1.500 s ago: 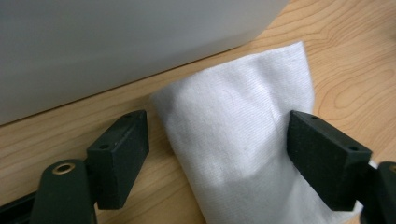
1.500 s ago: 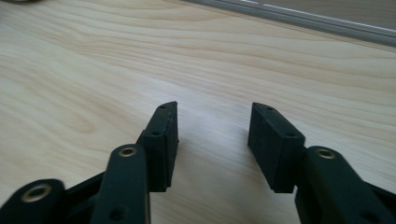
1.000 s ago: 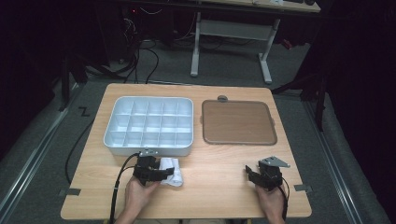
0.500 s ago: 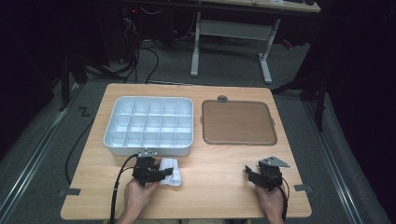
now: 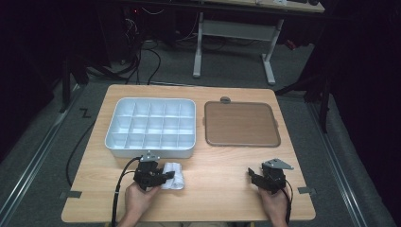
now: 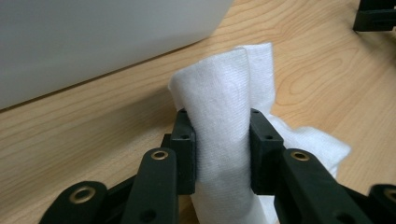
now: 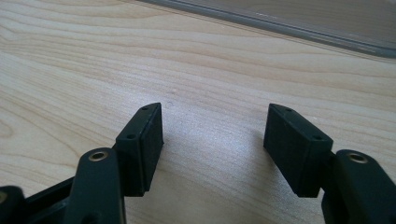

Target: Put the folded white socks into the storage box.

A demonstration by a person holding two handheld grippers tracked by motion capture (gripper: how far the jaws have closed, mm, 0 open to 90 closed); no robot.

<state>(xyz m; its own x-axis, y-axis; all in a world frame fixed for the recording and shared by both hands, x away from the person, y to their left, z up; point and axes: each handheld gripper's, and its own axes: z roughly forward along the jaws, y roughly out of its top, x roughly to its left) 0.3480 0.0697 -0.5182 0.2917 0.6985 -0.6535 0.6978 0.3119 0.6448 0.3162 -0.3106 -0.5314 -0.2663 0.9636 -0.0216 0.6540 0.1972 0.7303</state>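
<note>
A white cloth (image 5: 175,175) lies crumpled on the wooden table (image 5: 217,198), just in front of the white compartment tray (image 5: 149,152). My left gripper (image 5: 165,176) points right at it. Its jaws have just been closing, and in the left gripper view both pads press a folded ridge of the cloth (image 6: 219,93) between them, at my left gripper (image 6: 219,144). My right gripper (image 5: 253,175) rests low near the table's front right. In the right gripper view it (image 7: 215,140) stands open over bare wood with nothing between its pads.
The white tray has several empty compartments, and its wall (image 6: 93,37) rises close behind the cloth. A flat brown tray (image 5: 241,124) lies to its right, with its near rim (image 7: 303,28) ahead of the right gripper. Cables trail off the left of the table.
The left gripper's jaws have drawn in on the white cloth and bunched it. Both hands have stayed about where they were.
</note>
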